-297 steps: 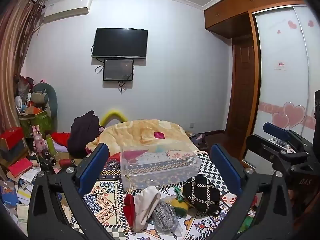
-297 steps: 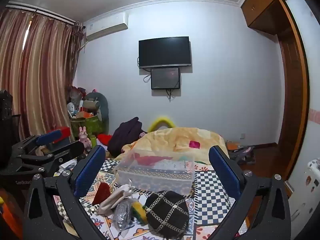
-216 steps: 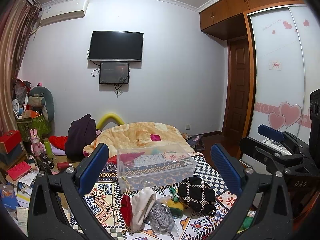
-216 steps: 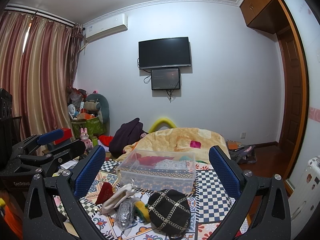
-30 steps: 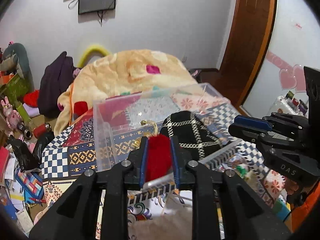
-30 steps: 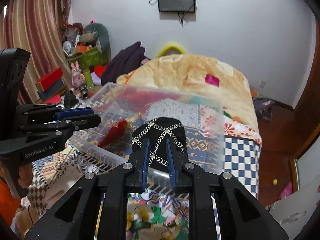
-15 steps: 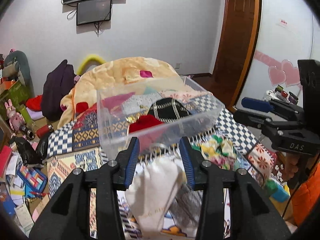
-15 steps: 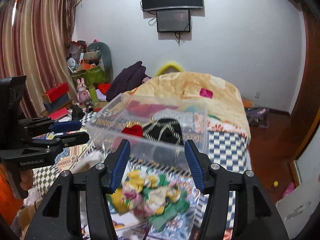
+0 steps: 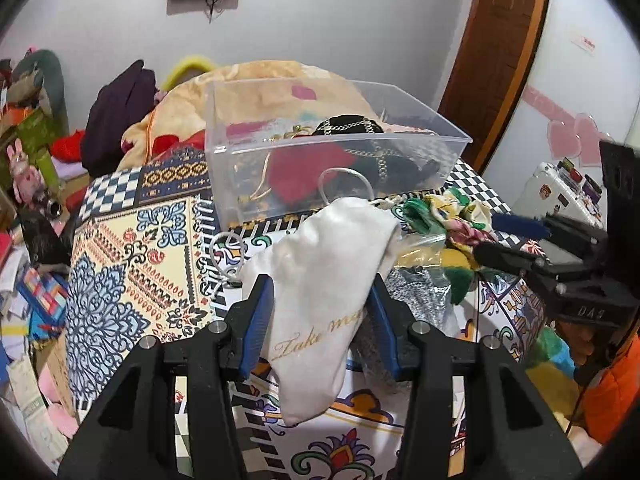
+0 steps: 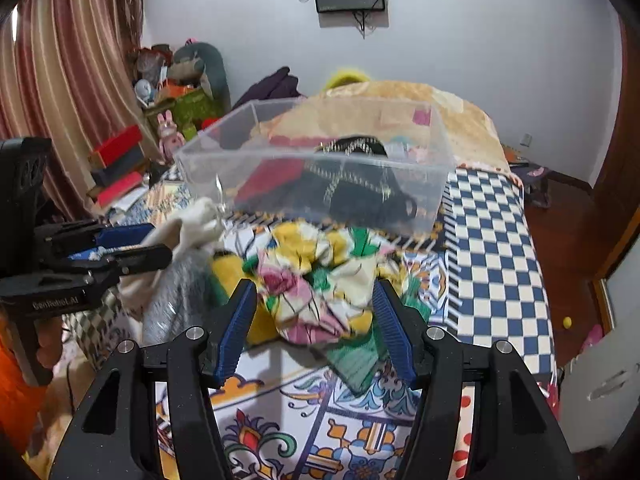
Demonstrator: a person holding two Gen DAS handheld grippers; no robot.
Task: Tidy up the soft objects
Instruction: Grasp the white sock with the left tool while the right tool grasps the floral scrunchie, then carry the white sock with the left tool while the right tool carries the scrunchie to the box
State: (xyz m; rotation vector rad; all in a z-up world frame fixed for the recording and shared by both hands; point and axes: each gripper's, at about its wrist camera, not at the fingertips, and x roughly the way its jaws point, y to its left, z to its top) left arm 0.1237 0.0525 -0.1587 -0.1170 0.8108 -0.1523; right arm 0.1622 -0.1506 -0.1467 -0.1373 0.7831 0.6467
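A clear plastic bin (image 9: 436,120) stands on the patterned bedspread and holds a red pouch (image 9: 308,172) and a black chain-strap bag (image 9: 352,126). My left gripper (image 9: 320,308) is open, its jaws on either side of a white drawstring pouch (image 9: 324,272) that lies in front of the bin. My right gripper (image 10: 314,308) is open around a floral cloth (image 10: 316,280) beside a yellow soft item (image 10: 230,270) and a grey knit piece (image 10: 176,300). The bin (image 10: 224,144) also shows in the right wrist view.
An orange quilt (image 10: 452,108) is heaped behind the bin. Clutter, boxes and toys (image 10: 160,116) stand at the left by the curtain. The bed's right edge (image 10: 548,320) drops to a wooden floor. A dark garment (image 9: 116,112) lies at the back left.
Both grippers have dropped from the bin, where the red pouch and black bag were let go, to the pile in front. The jaws are wider, now around the white pouch and floral cloth.
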